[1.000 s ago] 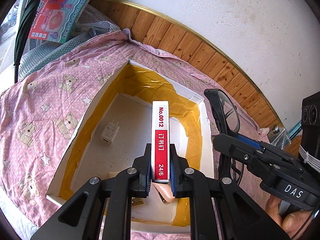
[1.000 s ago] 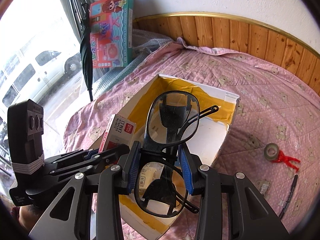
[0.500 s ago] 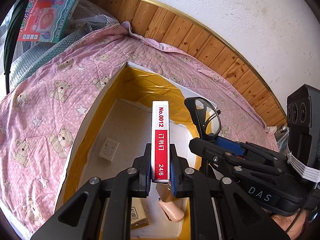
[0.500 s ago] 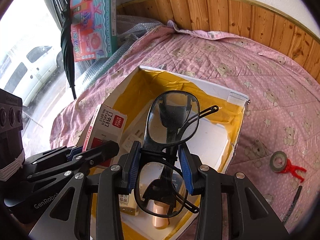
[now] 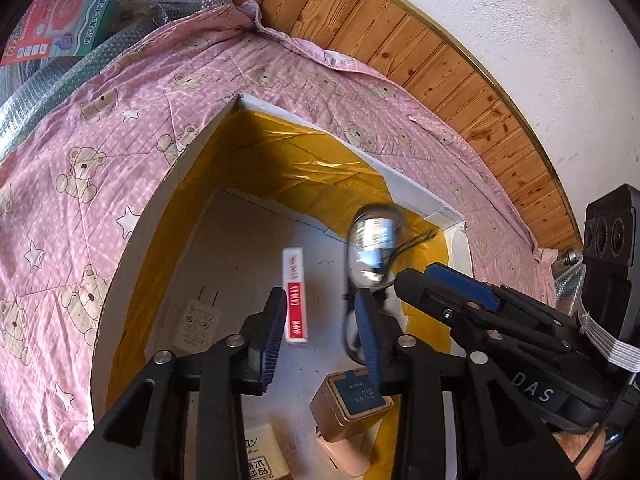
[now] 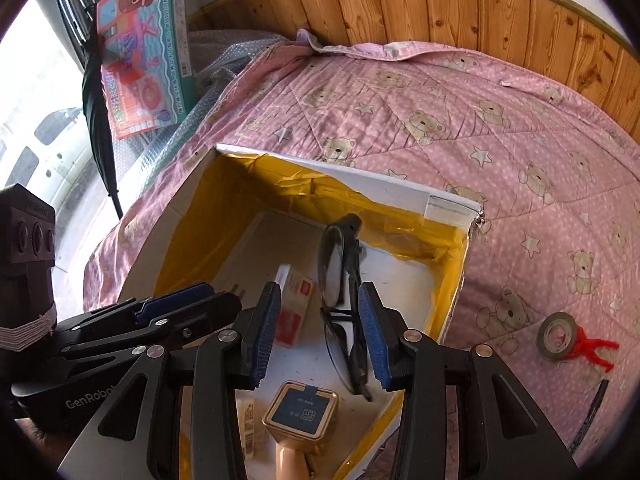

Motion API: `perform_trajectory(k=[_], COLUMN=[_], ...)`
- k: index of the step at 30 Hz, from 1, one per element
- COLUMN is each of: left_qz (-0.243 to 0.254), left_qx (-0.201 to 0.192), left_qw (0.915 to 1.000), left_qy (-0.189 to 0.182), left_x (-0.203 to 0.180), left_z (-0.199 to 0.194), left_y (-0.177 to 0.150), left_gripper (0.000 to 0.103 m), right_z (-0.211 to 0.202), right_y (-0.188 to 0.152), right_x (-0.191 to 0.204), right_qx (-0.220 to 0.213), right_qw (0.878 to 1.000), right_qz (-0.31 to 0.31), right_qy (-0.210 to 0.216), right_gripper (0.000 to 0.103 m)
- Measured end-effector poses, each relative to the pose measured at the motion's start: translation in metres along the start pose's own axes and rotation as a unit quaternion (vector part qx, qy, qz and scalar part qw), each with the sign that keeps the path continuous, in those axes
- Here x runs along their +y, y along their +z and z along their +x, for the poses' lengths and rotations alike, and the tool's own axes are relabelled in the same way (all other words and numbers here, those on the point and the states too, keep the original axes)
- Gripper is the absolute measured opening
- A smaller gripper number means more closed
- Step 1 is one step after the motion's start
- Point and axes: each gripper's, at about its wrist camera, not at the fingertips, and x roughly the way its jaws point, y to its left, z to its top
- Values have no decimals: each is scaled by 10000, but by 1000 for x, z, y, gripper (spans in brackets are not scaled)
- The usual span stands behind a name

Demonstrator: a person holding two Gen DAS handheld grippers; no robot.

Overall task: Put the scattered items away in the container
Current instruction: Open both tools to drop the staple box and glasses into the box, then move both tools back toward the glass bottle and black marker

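A box sits on a quilt before a wood-panelled wall. Inside it, in the right wrist view, a staple carton lies at centre, spectacles just to its 3 o'clock and a small tin at 6 o'clock. A plug adapter lies at the carton's 9 o'clock in the left wrist view. Outside the box, a tape roll lies on the quilt at 3 o'clock, touching a clip; a toy package leans at 11 o'clock
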Motion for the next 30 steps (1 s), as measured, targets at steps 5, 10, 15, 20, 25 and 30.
perform_trajectory(k=[5,10,15,20,25,30], left_qz=[-162,-133,92,377,587,754], left_qx=[-136,-289,-416,-528,-736,-799], left_qw=[9997,9994,9991,9978,9955,9939], left_qy=[-105,-110,13,136,147,128], left_x=[1,-6,-22,-42,-63,-83], left_z=[-12,-30,-45,-54,-67,-75], left_y=[-8,-21,-39,-60,-78,-90], left_gripper=[38,39,39,39,42,43], right_z=[-23,-40,-54,-72,-97,-114], right_y=[-11,-29,-49,-69,-91,-117], right_x=[-7,-6,-4,-10,-22,-39], right_qx=[-292,-399,-486,-593,-779,-890], right_qw=[9988,9972,9955,9941,9913,9880], right_qz=[223,282,354,387,513,779], right_qy=[314,564,727,827,930,990], right_gripper=[43,43,43,43,43,44])
